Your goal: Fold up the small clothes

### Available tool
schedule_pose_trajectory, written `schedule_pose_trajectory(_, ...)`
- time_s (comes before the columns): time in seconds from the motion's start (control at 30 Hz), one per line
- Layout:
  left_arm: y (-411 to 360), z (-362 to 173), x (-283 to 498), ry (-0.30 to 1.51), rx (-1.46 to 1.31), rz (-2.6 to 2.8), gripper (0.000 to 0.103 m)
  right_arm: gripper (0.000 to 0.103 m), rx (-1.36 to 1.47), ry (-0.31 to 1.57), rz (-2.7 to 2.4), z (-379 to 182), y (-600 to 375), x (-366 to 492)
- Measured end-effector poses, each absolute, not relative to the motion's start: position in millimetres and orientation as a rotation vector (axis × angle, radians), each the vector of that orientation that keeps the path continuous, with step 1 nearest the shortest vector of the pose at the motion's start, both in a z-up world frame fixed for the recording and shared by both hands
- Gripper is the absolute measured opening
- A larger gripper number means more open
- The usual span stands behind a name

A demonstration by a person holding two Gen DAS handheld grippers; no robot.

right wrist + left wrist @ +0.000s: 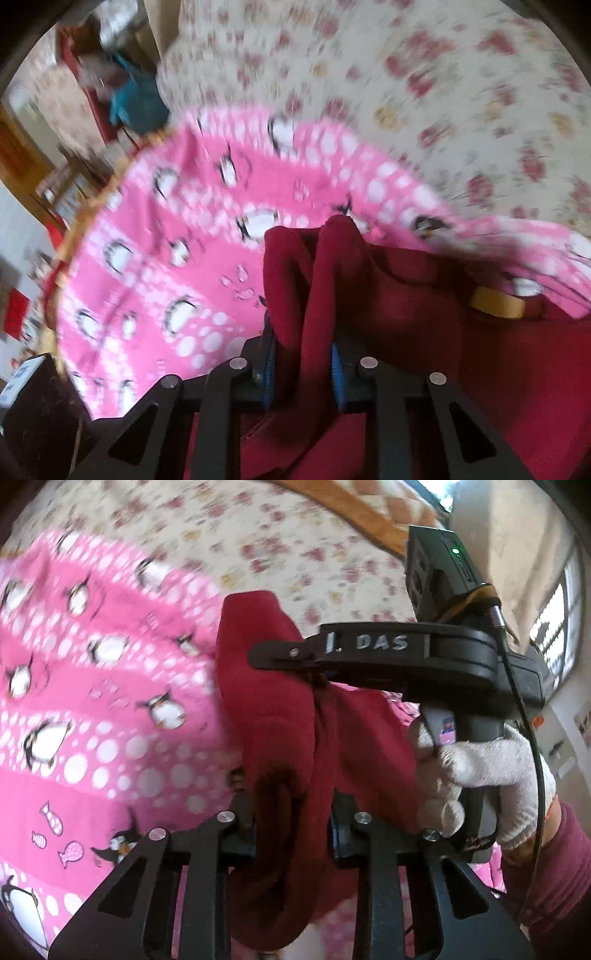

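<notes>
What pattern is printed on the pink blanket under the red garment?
The pink fleece blanket shows black-and-white penguins, white dots and small fish; the left wrist view shows it best.

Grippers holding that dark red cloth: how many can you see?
2. The left gripper clamps the red cloth at the bottom of its own view; the right gripper pinches it higher up, from the right.
</notes>
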State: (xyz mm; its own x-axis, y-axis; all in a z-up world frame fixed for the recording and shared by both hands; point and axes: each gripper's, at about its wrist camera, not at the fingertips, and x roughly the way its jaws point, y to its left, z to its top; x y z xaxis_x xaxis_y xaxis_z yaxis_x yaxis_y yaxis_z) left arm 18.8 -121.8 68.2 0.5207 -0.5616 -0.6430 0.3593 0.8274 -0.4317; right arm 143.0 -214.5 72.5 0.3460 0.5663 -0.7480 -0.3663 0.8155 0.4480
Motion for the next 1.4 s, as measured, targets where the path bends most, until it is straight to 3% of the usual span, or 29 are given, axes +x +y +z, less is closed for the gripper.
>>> schedule_pose_trajectory(0.4, -258.8, 120.2, 20.4, 0.908, -0.11, -0.712, 0.023, 0.02, 0.377, 0.919, 0.505, 128.1, -373.3, 104.7)
schedule_pose_trajectory(0.77, -347.2, 62.5, 40.1, 1.028, -0.064, -0.726, 0.024, 0.018, 0.521, 1.008, 0.29, 45.4, -472.9, 110.8)
schedule_pose_trajectory(0.9, -342.0, 73.8, 29.7, 1.034, -0.095, -0.814, 0.061, 0.018, 0.608, 1.045, 0.26, 22.2, -484.6, 110.4)
schedule_pose_trajectory(0.93, -334.9, 83.0, 22.8, 1.032, -0.103, -0.855, 0.064, 0.019, 0.624, 1.032, 0.26, 26.3, -488.0, 107.0)
schedule_pose_trajectory(1.03, -306.9, 106.5, -0.5, 0.998, -0.064, -0.915, 0.064, 0.023, 0.587, 0.974, 0.253, 51.0, -491.7, 89.1)
schedule_pose_trajectory(1.1, -290.8, 115.7, -12.7, 0.942, -0.001, -0.873, 0.064, 0.032, 0.565, 0.953, 0.282, 68.1, -489.9, 74.5)
schedule_pose_trajectory(1.17, -273.2, 114.6, -15.7, 0.91, 0.052, -0.793, 0.064, 0.061, 0.539, 0.937, 0.312, 82.1, -481.8, 58.3)
schedule_pose_trajectory(1.23, -260.8, 104.0, -8.8, 0.921, 0.08, -0.71, 0.064, 0.064, 0.492, 0.949, 0.347, 89.4, -466.0, 41.9)
schedule_pose_trajectory(1.33, -249.2, 85.3, 1.5, 0.985, 0.008, -0.646, 0.064, 0.064, 0.463, 0.996, 0.378, 79.5, -446.9, 30.2)
schedule_pose_trajectory(1.4, -244.2, 76.8, 7.6, 1.015, -0.031, -0.623, 0.064, 0.038, 0.412, 1.021, 0.359, 69.5, -438.6, 27.6)
